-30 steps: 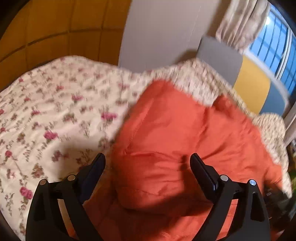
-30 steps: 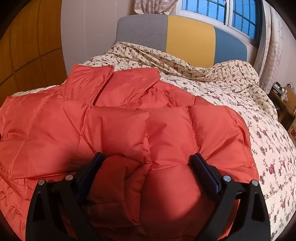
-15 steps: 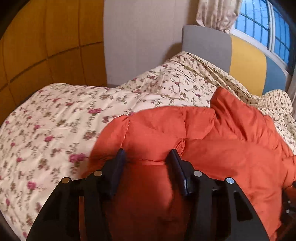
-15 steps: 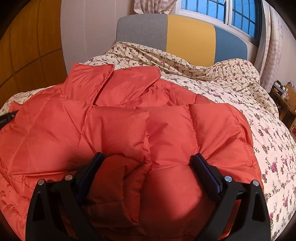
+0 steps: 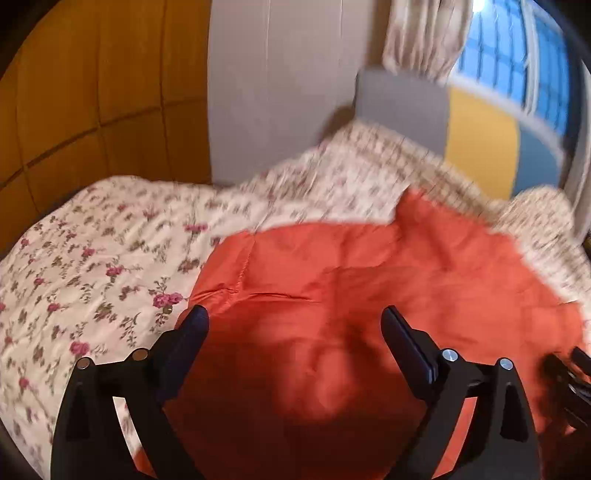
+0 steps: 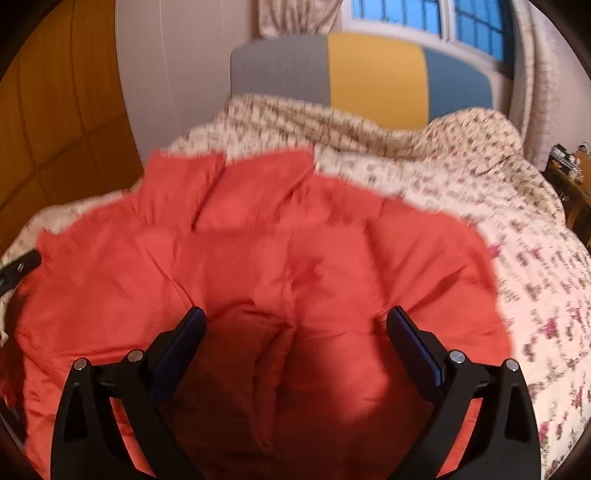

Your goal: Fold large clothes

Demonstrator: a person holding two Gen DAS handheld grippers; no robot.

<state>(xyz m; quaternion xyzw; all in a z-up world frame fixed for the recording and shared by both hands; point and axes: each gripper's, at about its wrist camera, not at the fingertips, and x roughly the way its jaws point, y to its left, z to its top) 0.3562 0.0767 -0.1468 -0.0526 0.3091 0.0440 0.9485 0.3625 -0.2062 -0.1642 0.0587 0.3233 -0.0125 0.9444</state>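
An orange-red puffer jacket lies spread on the bed, collar end toward the headboard. My left gripper hovers over the jacket's left edge. Its jaws are opening wide, with jacket fabric lying under and between the fingers and the pads off it. In the right wrist view the jacket fills the middle. My right gripper stands open over its near part, a puffed fold bulging between the fingers. The tip of the left gripper shows at the jacket's left edge. Both views are blurred by motion.
A floral quilt covers the bed and bunches up before the grey, yellow and blue headboard. Wooden wall panels stand to the left. A window with curtains is behind, and a cluttered bedside stand sits at the far right.
The left gripper narrowed onto a fold of the jacket half a second ago, then spread wide and let it go while shifting sideways. The right gripper stayed open and rose a little.
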